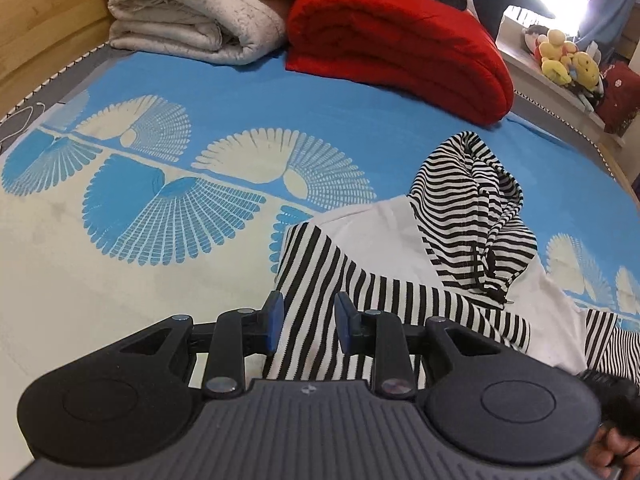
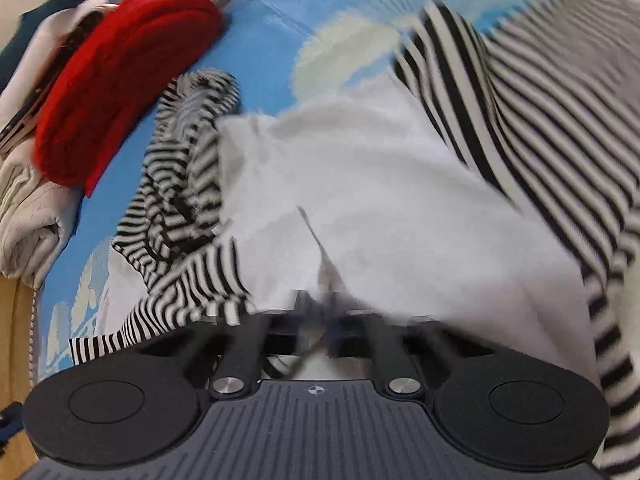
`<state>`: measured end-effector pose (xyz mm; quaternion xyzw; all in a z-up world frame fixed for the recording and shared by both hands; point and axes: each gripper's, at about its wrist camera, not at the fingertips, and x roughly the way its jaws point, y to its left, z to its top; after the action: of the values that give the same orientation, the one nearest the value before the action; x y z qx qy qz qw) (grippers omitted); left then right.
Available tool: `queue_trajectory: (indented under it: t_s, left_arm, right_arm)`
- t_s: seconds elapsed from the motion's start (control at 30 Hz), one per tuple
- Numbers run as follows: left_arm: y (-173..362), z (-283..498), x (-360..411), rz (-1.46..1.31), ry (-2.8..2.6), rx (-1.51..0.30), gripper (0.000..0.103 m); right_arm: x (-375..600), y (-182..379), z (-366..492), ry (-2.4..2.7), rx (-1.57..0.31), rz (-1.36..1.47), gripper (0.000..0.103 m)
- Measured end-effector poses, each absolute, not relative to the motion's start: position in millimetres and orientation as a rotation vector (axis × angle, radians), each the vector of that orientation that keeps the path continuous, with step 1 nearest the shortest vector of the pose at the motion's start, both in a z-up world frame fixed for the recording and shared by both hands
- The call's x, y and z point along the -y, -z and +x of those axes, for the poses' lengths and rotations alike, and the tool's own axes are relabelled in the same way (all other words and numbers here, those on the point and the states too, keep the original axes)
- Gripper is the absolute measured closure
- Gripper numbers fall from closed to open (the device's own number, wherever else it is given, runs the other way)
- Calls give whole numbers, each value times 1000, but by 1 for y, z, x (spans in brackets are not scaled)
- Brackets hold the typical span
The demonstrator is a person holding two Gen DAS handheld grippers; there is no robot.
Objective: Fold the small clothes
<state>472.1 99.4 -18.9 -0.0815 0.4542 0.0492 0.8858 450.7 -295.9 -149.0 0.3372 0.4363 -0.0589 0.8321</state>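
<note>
Left gripper [image 1: 308, 322]: fingers spread, nothing between the blue pads [image 1: 275, 320], a striped sleeve lying just beneath and past the tips. Right gripper [image 2: 316, 312]: tips buried in white cloth and blurred by motion; whether they pinched the cloth or stood apart could not be told. Hoodie [image 1: 404, 264], black-and-white striped with a white body panel: lay crumpled on the bed sheet [image 1: 160, 280], ahead and to the right of the left fingers, directly ahead of and against the right fingers; striped hood [image 1: 476, 216] bunched up beyond the panel. Red blanket [image 1: 396, 40] and cream quilt [image 1: 192, 12]: folded, far ahead of the left fingers, well apart from the hoodie. Plush toys [image 1: 568, 60]: on a ledge far to the right. Step judged in hand: early, spreading or gathering the garment before any fold; no neat fold visible. Next move likely called for: closing the left pads on the sleeve or hem, then drawing the cloth flat with both grippers.
</note>
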Motion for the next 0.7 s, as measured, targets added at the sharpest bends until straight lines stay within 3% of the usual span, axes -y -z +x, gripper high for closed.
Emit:
queue_trajectory:
  t_s: [0.2, 0.4, 0.5, 0.7]
  left_arm:
    - [29, 472, -97, -131, -82, -974, 73]
    - [53, 471, -90, -142, -38, -1052, 73]
    - [65, 469, -81, -117, -14, -1087, 73]
    - [93, 466, -62, -110, 62, -1167, 73]
  right_arm:
    - [294, 79, 416, 115, -630, 672, 98]
    - [320, 91, 408, 416, -780, 490, 97]
    - [345, 110, 408, 439, -898, 604, 91]
    - [347, 99, 400, 349, -806, 597, 89]
